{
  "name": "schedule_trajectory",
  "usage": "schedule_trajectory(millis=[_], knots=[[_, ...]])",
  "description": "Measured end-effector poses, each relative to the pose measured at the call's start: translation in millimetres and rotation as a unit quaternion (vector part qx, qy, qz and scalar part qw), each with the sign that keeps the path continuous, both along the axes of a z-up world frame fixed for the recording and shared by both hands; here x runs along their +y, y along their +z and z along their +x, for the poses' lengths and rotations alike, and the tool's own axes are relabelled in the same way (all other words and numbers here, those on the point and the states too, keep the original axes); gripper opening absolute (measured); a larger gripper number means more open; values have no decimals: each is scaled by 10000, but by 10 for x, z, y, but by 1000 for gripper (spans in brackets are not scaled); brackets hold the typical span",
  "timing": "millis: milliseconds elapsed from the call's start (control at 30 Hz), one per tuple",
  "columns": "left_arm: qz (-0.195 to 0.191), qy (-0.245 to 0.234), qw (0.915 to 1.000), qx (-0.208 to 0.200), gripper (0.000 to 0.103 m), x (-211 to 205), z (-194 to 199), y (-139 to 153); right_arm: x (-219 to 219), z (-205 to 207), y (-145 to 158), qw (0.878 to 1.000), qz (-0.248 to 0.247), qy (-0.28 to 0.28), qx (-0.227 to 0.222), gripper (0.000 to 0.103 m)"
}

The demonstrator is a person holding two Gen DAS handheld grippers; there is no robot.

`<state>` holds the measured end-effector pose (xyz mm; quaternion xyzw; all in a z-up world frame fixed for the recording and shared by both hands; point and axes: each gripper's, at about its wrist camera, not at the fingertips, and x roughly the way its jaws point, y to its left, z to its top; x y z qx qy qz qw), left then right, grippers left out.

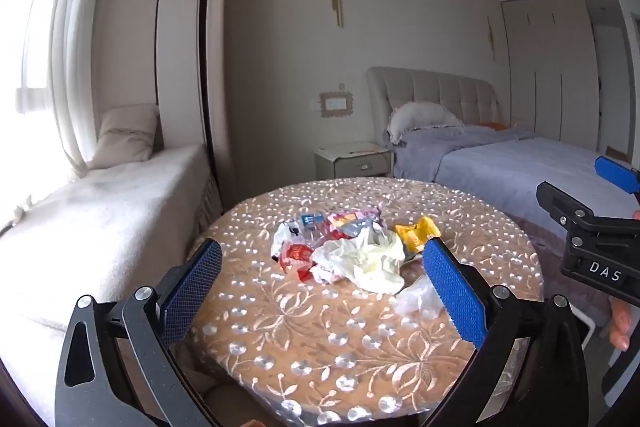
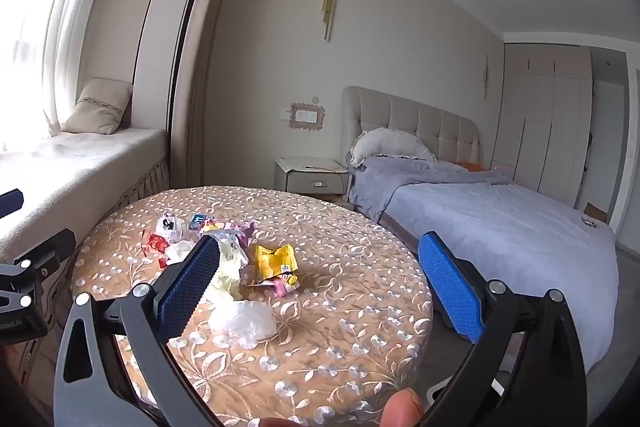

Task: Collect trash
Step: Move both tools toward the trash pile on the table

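Note:
A pile of trash lies on the round table (image 1: 320, 331): red and silver snack wrappers (image 1: 320, 231), a crumpled pale yellow tissue (image 1: 360, 259), a yellow wrapper (image 1: 416, 233) and a clear plastic scrap (image 1: 420, 297). My left gripper (image 1: 320, 267) is open and empty above the table's near side, jaws wide either side of the pile. In the right wrist view the yellow wrapper (image 2: 276, 261), the tissue (image 2: 230, 267) and the clear plastic (image 2: 244, 321) show too. My right gripper (image 2: 320, 267) is open and empty, above the table to the right of the pile.
The table (image 2: 320, 359) has a beige floral cover with clear beads. A bed (image 2: 500, 227) with a grey-blue duvet stands right of it, a nightstand (image 2: 312, 175) behind, a white window bench (image 1: 80, 227) on the left. The right gripper (image 1: 592, 231) shows at the left wrist view's right edge.

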<state>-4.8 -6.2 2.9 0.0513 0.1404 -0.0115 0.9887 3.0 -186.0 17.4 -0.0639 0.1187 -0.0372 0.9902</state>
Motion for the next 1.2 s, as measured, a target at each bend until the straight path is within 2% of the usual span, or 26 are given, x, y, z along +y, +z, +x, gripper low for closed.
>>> schedule_trajectory(millis=[67, 167, 333, 833, 1000, 1200], knots=[[129, 131, 9998, -45, 98, -24, -8, -5, 7, 9, -12, 10000, -22, 4, 19, 99], [-12, 59, 10000, 53, 98, 8, 29, -12, 29, 3, -9, 10000, -32, 15, 29, 99], [54, 138, 9999, 88, 98, 3, 51, -19, 36, 10, -8, 10000, -70, 0, 38, 99], [-163, 45, 9996, 217, 98, 43, 151, -79, 54, 83, -78, 9998, -40, 24, 174, 99], [-282, 14, 9991, 324, 98, 103, 240, -152, 71, 156, -158, 9995, -4, 127, 293, 99], [-236, 14, 9984, 508, 98, 169, 451, -330, 137, 359, -385, 9987, -103, 253, 422, 99]])
